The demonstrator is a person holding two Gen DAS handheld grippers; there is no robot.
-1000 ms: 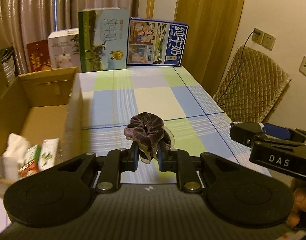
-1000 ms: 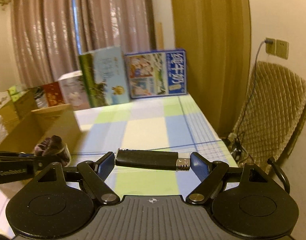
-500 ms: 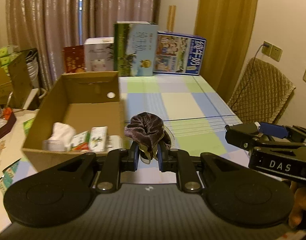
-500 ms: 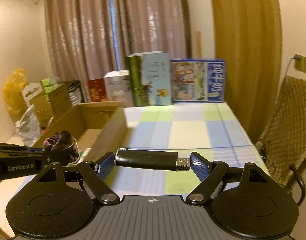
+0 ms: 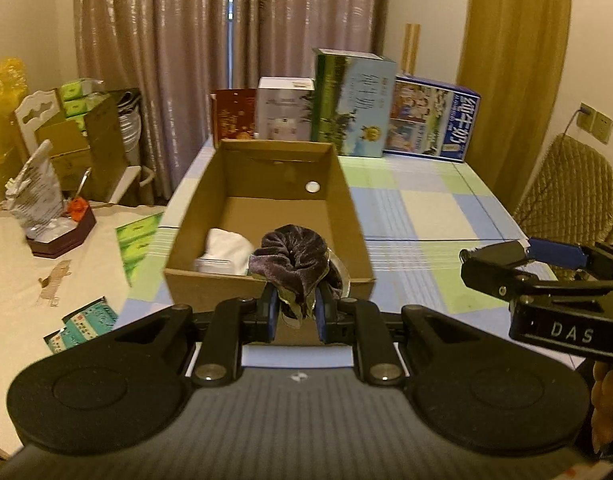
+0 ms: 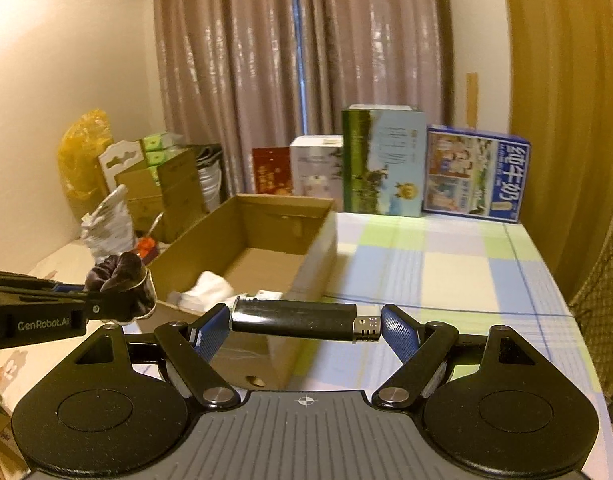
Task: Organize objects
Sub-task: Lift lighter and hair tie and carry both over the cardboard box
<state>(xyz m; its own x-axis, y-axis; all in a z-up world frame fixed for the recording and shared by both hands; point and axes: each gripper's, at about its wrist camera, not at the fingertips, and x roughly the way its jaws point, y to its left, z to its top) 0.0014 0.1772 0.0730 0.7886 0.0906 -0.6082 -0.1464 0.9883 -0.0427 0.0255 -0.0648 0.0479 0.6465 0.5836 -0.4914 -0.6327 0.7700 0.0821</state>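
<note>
At far left, the left gripper (image 5: 294,312) pinches a dark purple velvet scrunchie (image 5: 292,258) between its fingers, holding it in the air at the near edge of an open cardboard box (image 5: 356,216). The box sits on a checked table (image 5: 426,204), with white tissue (image 5: 228,246) inside. To the right, the right gripper (image 6: 304,326) clamps a black lighter (image 6: 294,319) crosswise, end to end, above the table just beside the box. Cartons (image 6: 380,160) stand along the table's far edge.
</note>
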